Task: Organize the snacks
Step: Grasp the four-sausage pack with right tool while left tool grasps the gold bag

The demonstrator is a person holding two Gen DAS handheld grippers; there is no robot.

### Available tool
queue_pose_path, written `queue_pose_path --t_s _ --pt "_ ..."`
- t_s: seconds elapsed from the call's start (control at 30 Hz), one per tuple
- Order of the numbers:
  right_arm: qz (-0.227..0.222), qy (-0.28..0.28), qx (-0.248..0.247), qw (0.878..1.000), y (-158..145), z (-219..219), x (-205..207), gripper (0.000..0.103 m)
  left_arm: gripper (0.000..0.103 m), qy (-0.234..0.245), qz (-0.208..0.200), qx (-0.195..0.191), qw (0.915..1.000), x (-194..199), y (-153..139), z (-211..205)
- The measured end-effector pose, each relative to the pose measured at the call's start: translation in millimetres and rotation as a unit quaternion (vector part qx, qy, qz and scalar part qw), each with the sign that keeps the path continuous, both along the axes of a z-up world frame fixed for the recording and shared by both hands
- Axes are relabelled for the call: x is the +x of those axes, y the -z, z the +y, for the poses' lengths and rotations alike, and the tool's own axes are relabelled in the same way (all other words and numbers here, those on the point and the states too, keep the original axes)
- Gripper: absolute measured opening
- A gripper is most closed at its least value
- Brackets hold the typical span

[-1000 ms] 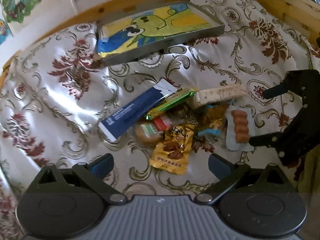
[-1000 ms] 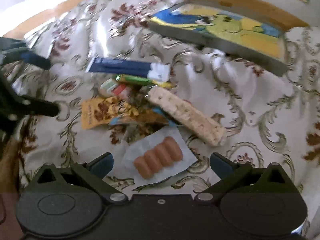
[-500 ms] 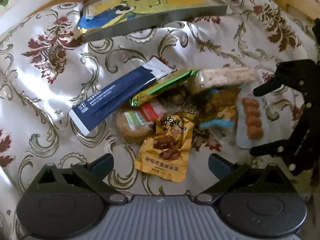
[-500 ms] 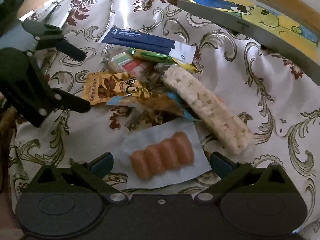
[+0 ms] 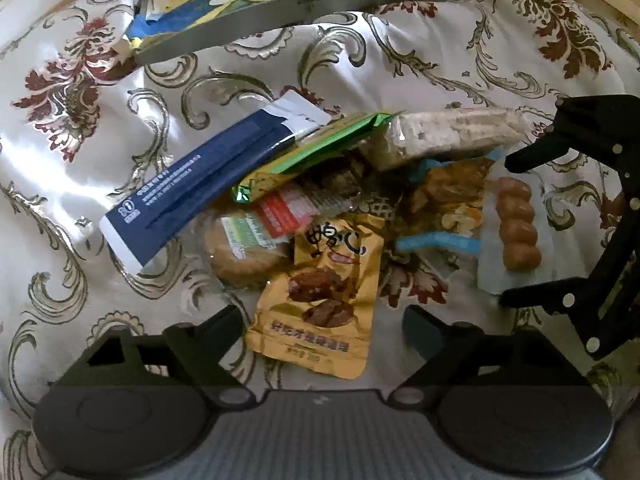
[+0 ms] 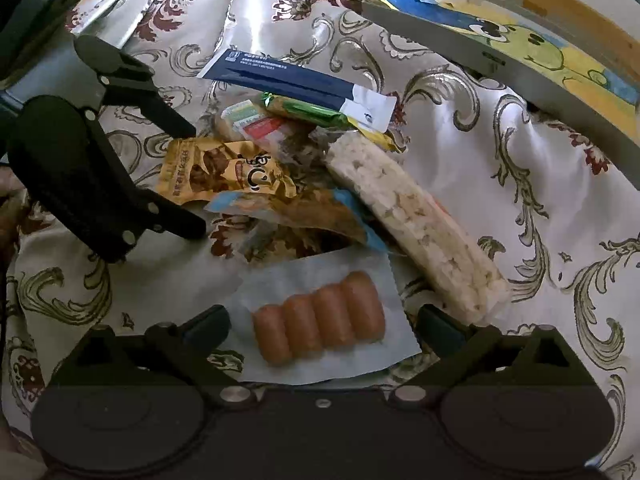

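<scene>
left wrist view: left claw [image 5: 323, 318] wide open, nothing in it, not touching anything that I can see
yellow pouch [image 5: 320, 295]: right between the left claw's tips, lower end nearest. Looks light, flat and crinkly, probably slippery, so I'd pinch a sealed edge
pile: blue sachet [image 5: 208, 184], round biscuit pack [image 5: 244, 254] and rice bar [image 5: 448, 134] sit further out ahead, overlapping on the flowery cloth [image 5: 80, 128]
tray [image 5: 288, 12]: far ahead of the claw, no snacks in it that I can see

right wrist view: right claw [image 6: 323, 325] also spread wide and empty
sausage pack [image 6: 320, 322]: lying between its tips. Soft sausages on a thin floppy sheet, so I'd grab across the sausages, gently
left claw here [image 6: 182, 178]: off to the left, tips either side of the yellow pouch
</scene>
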State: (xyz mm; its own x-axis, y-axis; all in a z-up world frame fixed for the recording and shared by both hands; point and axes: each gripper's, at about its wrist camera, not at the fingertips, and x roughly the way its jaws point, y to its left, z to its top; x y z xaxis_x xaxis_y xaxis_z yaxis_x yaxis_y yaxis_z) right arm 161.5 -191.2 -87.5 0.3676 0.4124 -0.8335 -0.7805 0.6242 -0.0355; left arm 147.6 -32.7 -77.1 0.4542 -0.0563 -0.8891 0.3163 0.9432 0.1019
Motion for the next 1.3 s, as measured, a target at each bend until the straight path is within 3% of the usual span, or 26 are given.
queue_pose_path --t_s 0.27,0.57,0.9,1.17,1.3 --pt "-0.007 0.007 0.000 1.000 -3.4 -2.6 -1.7 0.089 0.067 0.010 0.003 -0.006 0.9999 6.5 -0.4 0.6" --pt "-0.007 0.009 -0.001 1.000 -4.4 -3.3 -2.6 0.089 0.061 -0.002 0.010 -0.013 0.9999 11.5 0.6 0.2" --pt "-0.003 0.007 -0.009 1.000 -6.5 -3.6 -4.3 0.089 0.055 -0.062 0.036 -0.044 0.9964 7.2 -2.9 -0.8" --pt "-0.010 0.029 -0.007 1.000 -11.2 -10.4 -2.7 0.088 0.051 -0.134 0.067 -0.072 0.9861 5.0 -7.7 1.0" --pt "-0.015 0.023 0.006 1.000 -16.7 -13.3 -5.3 0.088 0.049 -0.147 0.075 -0.075 0.9835 -1.1 -11.6 -2.8"
